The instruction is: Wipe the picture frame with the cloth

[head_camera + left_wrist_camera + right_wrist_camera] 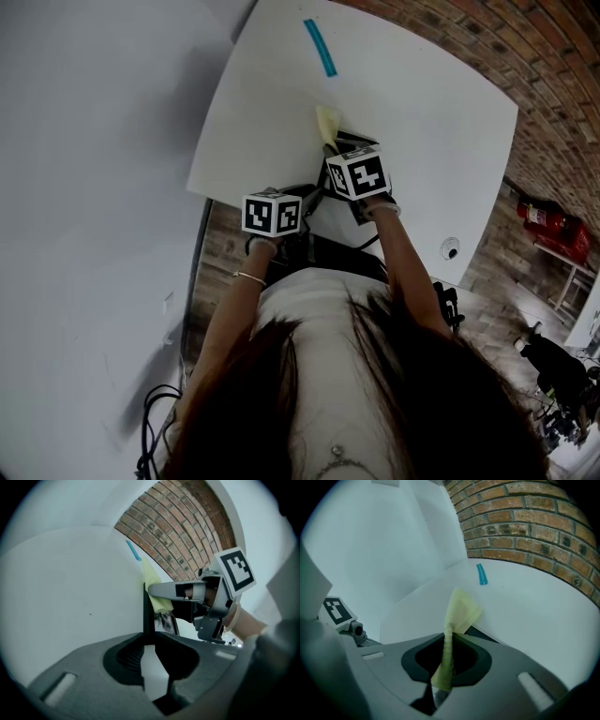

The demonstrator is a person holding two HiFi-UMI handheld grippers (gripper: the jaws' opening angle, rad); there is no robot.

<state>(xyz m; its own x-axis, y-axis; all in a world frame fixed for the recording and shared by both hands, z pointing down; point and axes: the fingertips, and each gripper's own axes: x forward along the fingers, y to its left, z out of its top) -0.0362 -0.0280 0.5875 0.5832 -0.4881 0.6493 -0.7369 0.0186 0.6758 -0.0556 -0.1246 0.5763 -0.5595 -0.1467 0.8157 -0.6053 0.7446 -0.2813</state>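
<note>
Jaws of the left gripper (149, 641) are closed partway on the thin black edge of the picture frame (148, 613), which stands upright and edge-on, rising straight out from between the tips. Jaws of the right gripper (449, 639) pinch the yellow cloth (461, 611); the cloth is twisted narrow inside the grip and fans out just past the tips. Cloth hangs against the frame's upper part, on the side to the right of the left jaws. A dark corner of the frame shows just beyond the right jaws, under the cloth. White desk (525, 606) lies beyond both; blue strip (481, 573) lies well past the cloth, near the brick wall (525, 522).
</note>
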